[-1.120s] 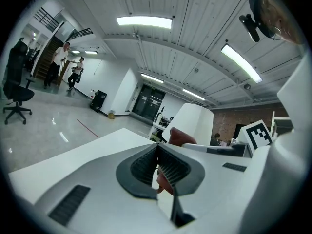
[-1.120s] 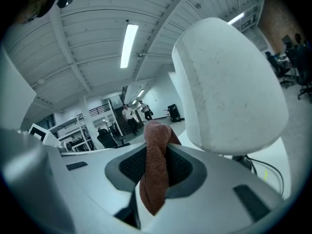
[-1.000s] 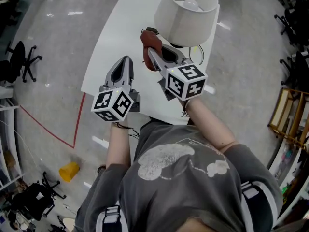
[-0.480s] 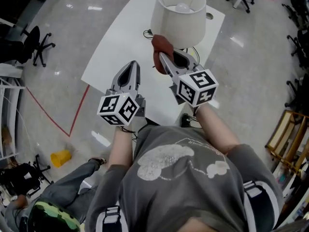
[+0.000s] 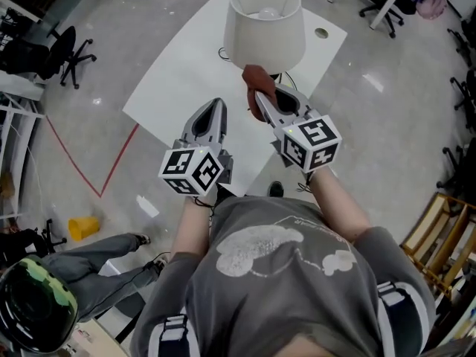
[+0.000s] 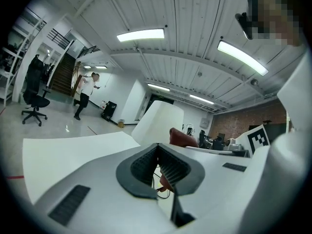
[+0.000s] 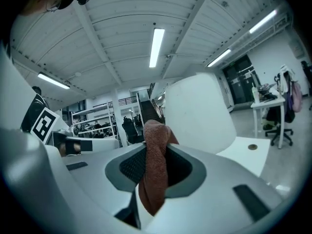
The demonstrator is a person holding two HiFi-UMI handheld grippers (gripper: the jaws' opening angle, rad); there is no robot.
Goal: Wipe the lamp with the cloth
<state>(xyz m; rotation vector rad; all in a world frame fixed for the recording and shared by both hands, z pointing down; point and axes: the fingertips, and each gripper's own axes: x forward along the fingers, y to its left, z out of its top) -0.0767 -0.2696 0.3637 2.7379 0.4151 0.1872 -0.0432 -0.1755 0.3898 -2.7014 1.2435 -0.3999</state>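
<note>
White tabletop (image 5: 186,73) fills the middle of the head view, set on a grey floor (image 5: 82,103). A lamp (image 5: 264,24) stands near its far end, the pale shade upright and the bulb visible inside. A person stands at the near edge with a gripper in each hand. The right gripper (image 5: 258,97) reaches toward the lamp, its fingers (image 7: 131,167) clamped on a rust-brown cloth (image 5: 255,80). The cloth bunches up past the fingertips and hangs down between them. Seen from above, it sits right at the lower rim of the shade, though whether it touches cannot be told. The left gripper (image 5: 216,104) is held beside the right and a little short of it, over the tabletop, its fingers together at the tips with nothing between them. A thin cord (image 5: 222,53) lies on the tabletop by the lamp's foot.

The step in hand looks like the approach to the shade, or the first contact of the wipe. The next move calls for pressing the bunched cloth lightly against the shade and sweeping it round, gently enough that the lamp does not tip. The free left gripper could steady the lamp.
</note>
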